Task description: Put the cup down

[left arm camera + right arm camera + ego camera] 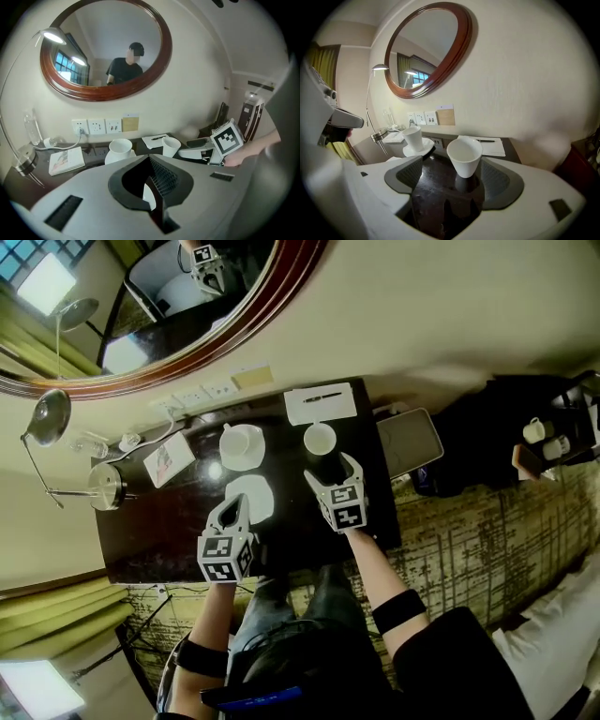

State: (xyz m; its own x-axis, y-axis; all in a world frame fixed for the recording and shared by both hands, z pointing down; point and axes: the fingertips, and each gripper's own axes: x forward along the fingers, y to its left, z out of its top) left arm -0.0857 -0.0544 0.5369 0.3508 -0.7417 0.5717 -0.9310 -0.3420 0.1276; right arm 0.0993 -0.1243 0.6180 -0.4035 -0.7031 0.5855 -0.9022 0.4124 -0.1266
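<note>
The right hand-held gripper (330, 471) slopes downward, jaws wide, cup (464, 157) at their tips; left hand-held gripper (232, 506) closed.

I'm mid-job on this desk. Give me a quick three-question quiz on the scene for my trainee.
1. True or false: the right gripper is clamped on the cup.
2. Counting that cup, how many cups stand on the table? A one; B two; C three.
3. Fill in: the pen lies on the ___.

Key
1. False: its jaws stand open, clear of the cup.
2. B.
3. notepad.
</note>
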